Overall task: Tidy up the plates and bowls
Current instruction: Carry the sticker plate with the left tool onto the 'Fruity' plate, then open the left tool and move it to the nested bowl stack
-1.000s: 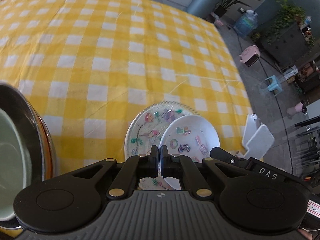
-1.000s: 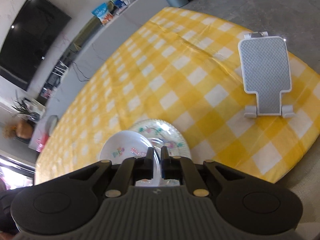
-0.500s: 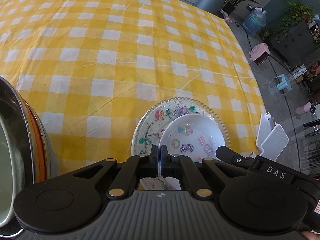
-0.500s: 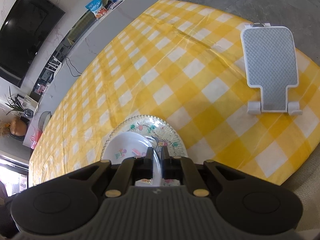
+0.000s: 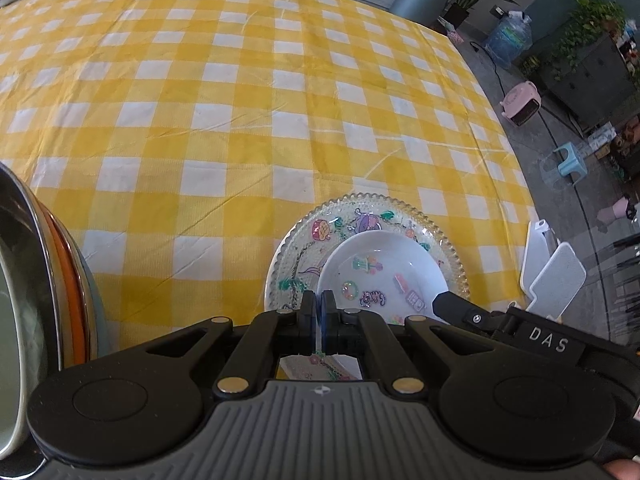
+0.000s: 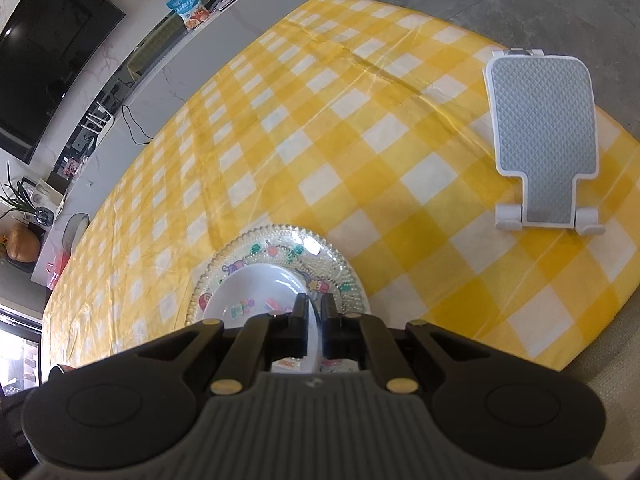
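A white bowl [image 5: 384, 272] with cartoon stickers rests on a clear glass plate [image 5: 304, 252] with a beaded rim and cartoon prints, on the yellow checked tablecloth. My left gripper [image 5: 319, 304] is shut on the bowl's near rim. My right gripper [image 6: 314, 308] is shut on the opposite rim of the same bowl [image 6: 256, 292]; the plate [image 6: 280, 244] lies under it. The right gripper's finger [image 5: 460, 308] shows at the bowl's right side in the left wrist view.
A stack of bowls with steel, orange and pale green rims [image 5: 36, 280] stands close at the left. A white and grey phone stand [image 6: 540, 136] sits near the table's right edge, also in the left wrist view [image 5: 556, 280]. Table edge and floor lie to the right.
Both grippers have lowered the bowl onto the glass plate; it now sits nearer the plate's middle. Both stay shut on its rim.
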Tool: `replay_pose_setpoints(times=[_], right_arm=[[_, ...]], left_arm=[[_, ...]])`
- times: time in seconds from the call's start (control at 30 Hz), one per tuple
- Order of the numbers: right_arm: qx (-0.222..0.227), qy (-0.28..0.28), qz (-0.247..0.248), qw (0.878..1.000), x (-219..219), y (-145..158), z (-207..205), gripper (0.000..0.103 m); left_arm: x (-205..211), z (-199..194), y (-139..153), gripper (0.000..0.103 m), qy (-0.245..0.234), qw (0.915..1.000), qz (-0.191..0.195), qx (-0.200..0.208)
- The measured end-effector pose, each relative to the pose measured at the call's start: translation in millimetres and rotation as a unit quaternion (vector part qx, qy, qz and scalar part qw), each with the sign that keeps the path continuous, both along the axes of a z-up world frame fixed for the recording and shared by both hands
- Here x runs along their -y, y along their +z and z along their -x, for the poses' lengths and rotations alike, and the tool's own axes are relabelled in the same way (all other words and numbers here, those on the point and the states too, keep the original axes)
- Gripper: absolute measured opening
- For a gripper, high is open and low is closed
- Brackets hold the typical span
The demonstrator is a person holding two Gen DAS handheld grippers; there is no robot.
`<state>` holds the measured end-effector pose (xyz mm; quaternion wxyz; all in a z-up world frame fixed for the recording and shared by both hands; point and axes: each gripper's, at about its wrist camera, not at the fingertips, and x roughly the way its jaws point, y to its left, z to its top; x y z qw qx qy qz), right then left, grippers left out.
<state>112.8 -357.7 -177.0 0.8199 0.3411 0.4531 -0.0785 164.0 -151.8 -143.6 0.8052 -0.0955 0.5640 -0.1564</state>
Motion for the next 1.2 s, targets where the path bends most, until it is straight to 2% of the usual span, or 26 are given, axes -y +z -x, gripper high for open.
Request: replay_pose_setpoints(times=[0.13,0.2,0.33,0.43,0.5,0.63,0.7,0.83,0.93,1.03,1.2], right_arm=[[0.001,-0.003,-0.009,1.000,2.4,-0.9,0.4,0.007],[0.002,-0.004,-0.013,1.000,3.1,-0.8,1.0,0.009],[0.017,-0.009,-0.012,1.000,4.7,2.5,4.6,0.026],[0.028,-0.013,0.003,1.000,3.1,7.7,8.2,0.032],[0.043,-0.015,0.011,0.999,2.4,11.8,11.4,0.035],[0.064,-0.016,0.017,0.998,2.8,18.9,16.7,0.043],[0.073,-0.019,0.023,0.997,1.2,23.8,20.3,0.046],[0.090,-0.018,0.040,0.995,-7.5,35.9,27.0,0.051],[0.095,-0.010,0.026,0.995,-16.3,42.4,33.0,0.056],[0.077,0.007,0.008,0.997,-33.1,46.1,36.5,0.057],[0.077,0.060,0.018,0.995,-74.4,64.9,44.7,0.059]], left_arm=[[1.1,1.6,0.8,0.004,0.001,1.0000,-0.003,0.007],[0.6,3.0,1.9,0.013,0.005,0.9999,-0.003,0.012],[3.4,8.6,8.4,0.023,0.002,0.9991,-0.016,0.039],[3.8,15.1,18.2,0.027,-0.005,0.9978,-0.021,0.062],[2.7,20.8,26.6,0.035,-0.012,0.9969,-0.016,0.077],[-3.6,33.1,45.6,0.043,-0.025,0.9941,-0.011,0.105],[-10.8,41.1,56.0,0.052,-0.026,0.9919,-0.009,0.124],[-30.0,53.0,73.7,0.056,-0.019,0.9881,-0.009,0.152],[-49.4,57.5,85.0,0.060,-0.005,0.9875,-0.009,0.157],[-68.0,61.2,95.0,0.063,0.004,0.9867,-0.022,0.161],[-104.4,66.6,109.5,0.065,0.031,0.9862,-0.027,0.160]])
